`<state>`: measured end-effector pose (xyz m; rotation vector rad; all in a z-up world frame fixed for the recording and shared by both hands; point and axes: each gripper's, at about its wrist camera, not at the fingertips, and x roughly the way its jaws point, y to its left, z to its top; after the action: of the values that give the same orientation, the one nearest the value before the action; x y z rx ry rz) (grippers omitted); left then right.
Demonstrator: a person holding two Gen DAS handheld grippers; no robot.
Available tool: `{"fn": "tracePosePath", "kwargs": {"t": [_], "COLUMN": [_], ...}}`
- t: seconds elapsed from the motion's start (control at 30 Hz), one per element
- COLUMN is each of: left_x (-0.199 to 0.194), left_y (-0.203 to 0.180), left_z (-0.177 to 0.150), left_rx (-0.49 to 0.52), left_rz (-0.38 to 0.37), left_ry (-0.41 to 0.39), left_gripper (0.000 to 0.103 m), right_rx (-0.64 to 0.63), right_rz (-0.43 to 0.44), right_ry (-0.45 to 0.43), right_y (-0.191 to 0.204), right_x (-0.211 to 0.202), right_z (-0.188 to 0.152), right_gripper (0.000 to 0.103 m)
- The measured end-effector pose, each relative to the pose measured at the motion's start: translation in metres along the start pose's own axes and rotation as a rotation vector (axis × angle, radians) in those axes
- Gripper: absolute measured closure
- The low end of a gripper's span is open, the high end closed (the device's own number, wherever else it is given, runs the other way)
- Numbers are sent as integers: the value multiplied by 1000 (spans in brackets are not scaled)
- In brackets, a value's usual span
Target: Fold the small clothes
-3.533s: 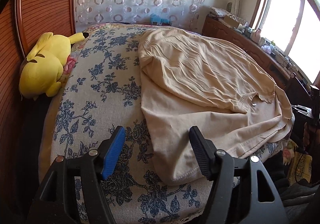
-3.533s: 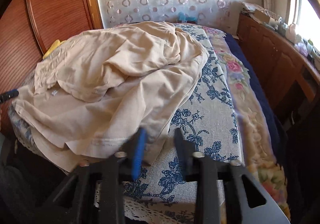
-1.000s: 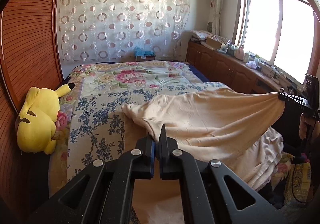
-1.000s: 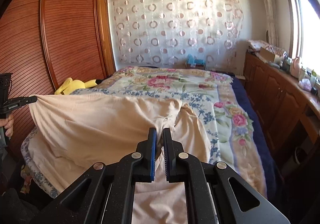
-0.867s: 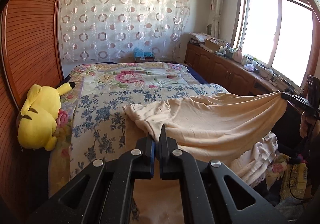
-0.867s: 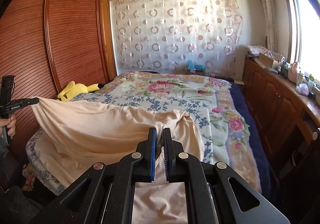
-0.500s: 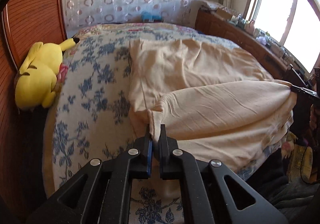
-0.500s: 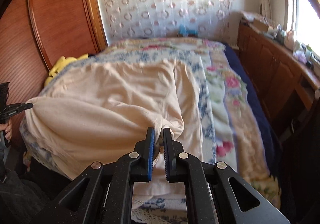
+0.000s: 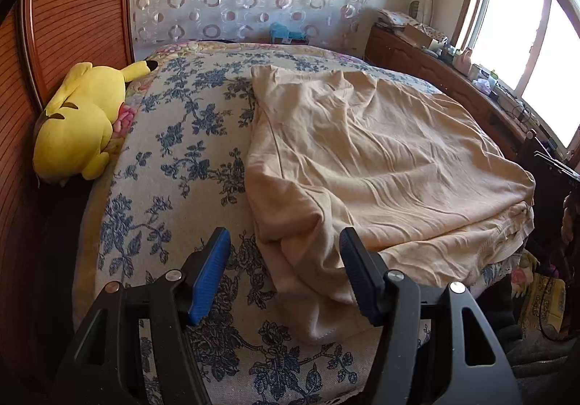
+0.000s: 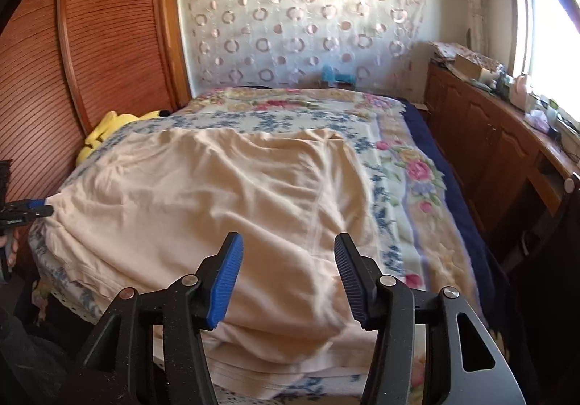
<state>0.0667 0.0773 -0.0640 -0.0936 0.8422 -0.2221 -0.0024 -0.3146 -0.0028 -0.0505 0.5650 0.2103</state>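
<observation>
A beige garment (image 9: 380, 166) lies spread and folded over on the flowered bedspread (image 9: 174, 158); its near layers hang over the bed's front edge. My left gripper (image 9: 284, 256) is open and empty, just above the garment's near left corner. In the right wrist view the same garment (image 10: 217, 195) covers the near half of the bed. My right gripper (image 10: 288, 265) is open and empty above its near right part. The left gripper's fingers (image 10: 30, 209) show at the garment's far left edge.
A yellow plush toy (image 9: 78, 126) lies at the bed's left side against a wooden wardrobe (image 10: 90, 35). A wooden cabinet (image 10: 489, 137) with small items runs along the right under the window (image 9: 533, 28). A patterned curtain (image 10: 301, 17) hangs behind the bed.
Both grippers lifted the garment's edge, carried it over, and laid it down on the bed. Both have now opened and let go of the cloth.
</observation>
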Motion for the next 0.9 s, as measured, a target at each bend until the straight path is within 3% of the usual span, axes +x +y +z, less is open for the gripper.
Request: {"fn": "tracePosePath", "kwargs": {"t": [0.33, 0.67, 0.73, 0.9], "left_x": [6, 13, 14, 15], "left_y": [-3, -6, -8, -11], "left_z": [-8, -11, -12, -11], "left_rx": [-1, 7, 16, 29], "left_rz": [2, 24, 32, 43], "left_ry": [22, 44, 47, 48], "left_gripper": [40, 39, 39, 39], "right_rx": [-34, -54, -65, -90], "right_rz": [91, 37, 33, 20], "right_ry": [60, 131, 112, 97], "right_y": [42, 45, 47, 53], "right_x": [50, 95, 96, 101], "right_z": [-19, -28, -31, -34], "right_gripper": [46, 46, 45, 34]}}
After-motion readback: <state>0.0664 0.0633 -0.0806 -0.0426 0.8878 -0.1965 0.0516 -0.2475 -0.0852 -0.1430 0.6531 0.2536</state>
